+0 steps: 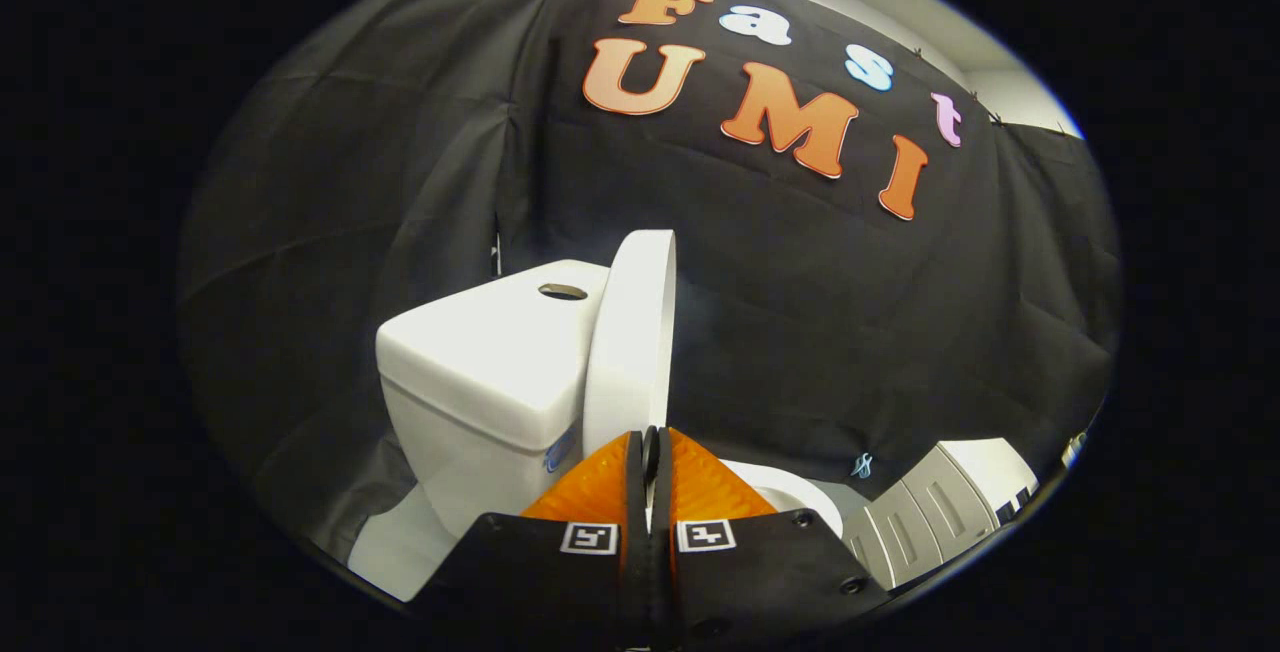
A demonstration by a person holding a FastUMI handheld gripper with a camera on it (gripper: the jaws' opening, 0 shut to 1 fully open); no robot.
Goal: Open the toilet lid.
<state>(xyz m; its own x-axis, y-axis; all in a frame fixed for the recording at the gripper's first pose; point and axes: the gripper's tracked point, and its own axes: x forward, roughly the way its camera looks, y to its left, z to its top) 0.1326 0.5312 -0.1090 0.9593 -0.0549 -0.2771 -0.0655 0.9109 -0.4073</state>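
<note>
Black cloth booth | toilet lid (633, 332) stands upright against tank (480, 372) | hand-held gripper (651, 457) pinched onto lid's lower edge | lift looks done | next: release, withdraw

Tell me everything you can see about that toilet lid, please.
The toilet lid is white, smooth and glossy, plastic by the look of it, with a rounded outline. It stands raised nearly upright, seen almost edge-on, beside the white tank with the seat below. Its lower edge sits pinched between the orange fingers of the tool, which are closed on it. Whether it touches the tank cannot be told.
</note>
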